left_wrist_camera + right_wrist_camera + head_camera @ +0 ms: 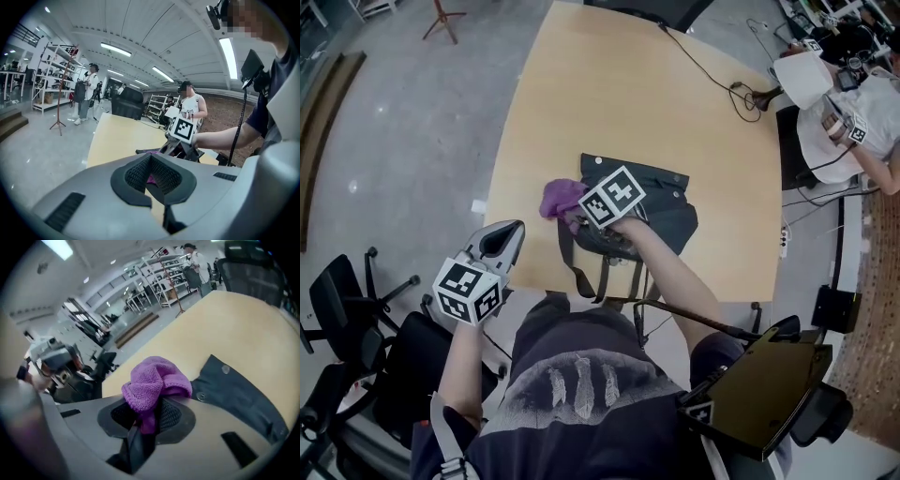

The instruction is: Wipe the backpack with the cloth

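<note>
Purple cloth (157, 380): bunched, pinched between the jaws of my right claw (149, 417), which is closed tight on it. It sits over the left corner of the backpack (661, 214). Backpack: dark grey, lying flat near the front edge of the pale wooden worktop (609, 94), its straps (581, 272) hanging over that edge. My left claw (152, 174): jaws together, nothing between them, held off the worktop's near left corner, apart from the backpack.

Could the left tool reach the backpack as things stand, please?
Probably yes: the left tool hovers by the table's near-left corner, and only bare tabletop lies between it and the backpack.
</note>
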Tool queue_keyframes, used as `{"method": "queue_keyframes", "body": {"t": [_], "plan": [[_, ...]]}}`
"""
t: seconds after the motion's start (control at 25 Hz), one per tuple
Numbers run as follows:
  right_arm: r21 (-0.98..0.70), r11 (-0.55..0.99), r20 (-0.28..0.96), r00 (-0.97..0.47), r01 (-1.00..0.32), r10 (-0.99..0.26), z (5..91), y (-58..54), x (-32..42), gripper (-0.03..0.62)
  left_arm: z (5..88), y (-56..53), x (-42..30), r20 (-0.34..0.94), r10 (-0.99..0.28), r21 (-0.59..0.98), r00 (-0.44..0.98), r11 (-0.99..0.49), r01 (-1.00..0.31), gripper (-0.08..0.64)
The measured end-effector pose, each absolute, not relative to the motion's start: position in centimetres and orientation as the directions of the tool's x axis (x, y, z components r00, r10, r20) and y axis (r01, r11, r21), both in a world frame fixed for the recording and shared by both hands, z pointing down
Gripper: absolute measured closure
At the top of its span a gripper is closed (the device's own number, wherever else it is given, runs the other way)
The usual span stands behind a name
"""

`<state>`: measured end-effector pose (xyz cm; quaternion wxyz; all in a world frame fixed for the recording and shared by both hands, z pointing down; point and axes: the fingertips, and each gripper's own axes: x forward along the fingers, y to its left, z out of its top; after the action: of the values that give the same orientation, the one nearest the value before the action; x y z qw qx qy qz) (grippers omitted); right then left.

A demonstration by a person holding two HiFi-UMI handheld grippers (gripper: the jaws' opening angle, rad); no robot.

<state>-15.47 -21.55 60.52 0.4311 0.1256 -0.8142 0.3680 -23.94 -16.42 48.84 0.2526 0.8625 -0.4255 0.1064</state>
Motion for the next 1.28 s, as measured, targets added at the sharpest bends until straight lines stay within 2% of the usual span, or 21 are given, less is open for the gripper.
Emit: {"method": "queue_keyframes", "body": {"t": [0.08,0.28,0.88,1.08,1.28], "plan": [[-0.408,0.73,0.847,-0.525,-0.549,0.078,62.0,-21.7,-14.0,0.5,48.7,-16.3,-23.5,0.396,-0.676,0.342,0.621,-0.518,-0.784,0.554],[-0.306,0.776,0.89,-0.455,-0.551,0.028,62.4,-22.3,-12.1,0.5,48.7,-15.9,-22.3,0.401,-0.667,0.335,0.627,-0.53,-0.779,0.554],[-0.345,0.691,0.871,-0.491,-0.635,-0.016,61.9,-23.5,-4.5,0.5,48.3,-15.2,-17.9,0.416,-0.634,0.317,0.652,-0.571,-0.758,0.554],[-0.253,0.679,0.917,-0.395,-0.689,-0.059,62.7,-24.4,1.0,0.499,48.2,-15.0,-16.5,0.417,-0.625,0.313,0.66,-0.582,-0.75,0.554],[-0.301,0.603,0.896,-0.436,-0.739,-0.086,62.7,-25.3,5.3,0.5,47.9,-14.8,-15.2,0.422,-0.611,0.302,0.67,-0.602,-0.739,0.554]]}}
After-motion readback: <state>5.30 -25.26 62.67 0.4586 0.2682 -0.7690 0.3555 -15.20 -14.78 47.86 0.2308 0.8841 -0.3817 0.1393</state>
